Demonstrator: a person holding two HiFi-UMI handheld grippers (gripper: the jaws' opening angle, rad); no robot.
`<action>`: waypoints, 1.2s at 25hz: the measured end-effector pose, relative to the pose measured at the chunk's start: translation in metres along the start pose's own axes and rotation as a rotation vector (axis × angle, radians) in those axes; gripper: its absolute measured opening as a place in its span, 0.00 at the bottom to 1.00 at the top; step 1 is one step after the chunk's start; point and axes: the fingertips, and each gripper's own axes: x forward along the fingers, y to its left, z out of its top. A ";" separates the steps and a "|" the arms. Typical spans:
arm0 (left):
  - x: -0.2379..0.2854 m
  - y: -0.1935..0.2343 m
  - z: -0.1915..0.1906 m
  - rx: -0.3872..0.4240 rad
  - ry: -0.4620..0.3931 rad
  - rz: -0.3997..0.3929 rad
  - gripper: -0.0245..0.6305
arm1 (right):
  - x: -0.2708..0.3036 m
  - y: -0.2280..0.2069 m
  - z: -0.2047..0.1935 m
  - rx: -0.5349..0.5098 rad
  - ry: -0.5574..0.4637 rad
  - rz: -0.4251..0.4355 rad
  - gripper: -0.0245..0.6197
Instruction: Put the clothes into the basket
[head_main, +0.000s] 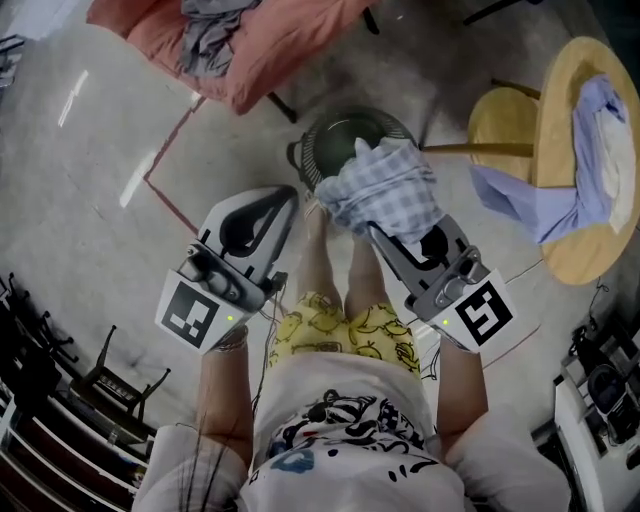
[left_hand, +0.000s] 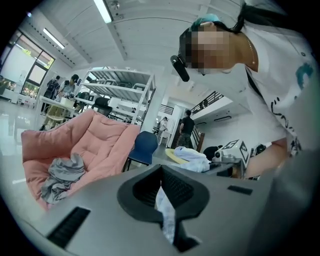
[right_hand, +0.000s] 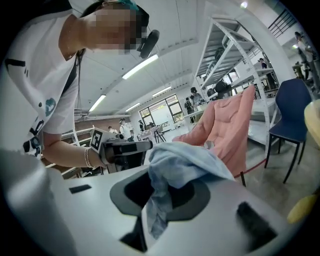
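Note:
A pale blue checked shirt hangs bunched over a dark round wire basket on the floor, just in front of the person's legs. My left gripper is shut on a thin edge of the shirt, which shows as a pale strip between its jaws. My right gripper is shut on a thicker fold of the shirt, which spills over its jaws. Both grippers are side by side, just above the basket's near rim. The shirt hides part of the basket's inside.
A pink padded chair with a grey garment stands beyond the basket at the left. A round wooden table at the right carries a blue shirt, with a yellow stool beside it. Black chairs line the near left.

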 end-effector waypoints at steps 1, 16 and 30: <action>0.004 0.002 -0.005 -0.003 0.000 0.000 0.06 | 0.002 -0.005 -0.006 0.005 0.004 0.001 0.15; 0.021 0.028 -0.069 -0.047 0.027 0.066 0.06 | 0.023 -0.042 -0.099 0.060 0.134 -0.050 0.15; 0.018 0.030 -0.096 -0.078 0.056 0.074 0.06 | 0.021 -0.064 -0.181 0.252 0.405 -0.204 0.34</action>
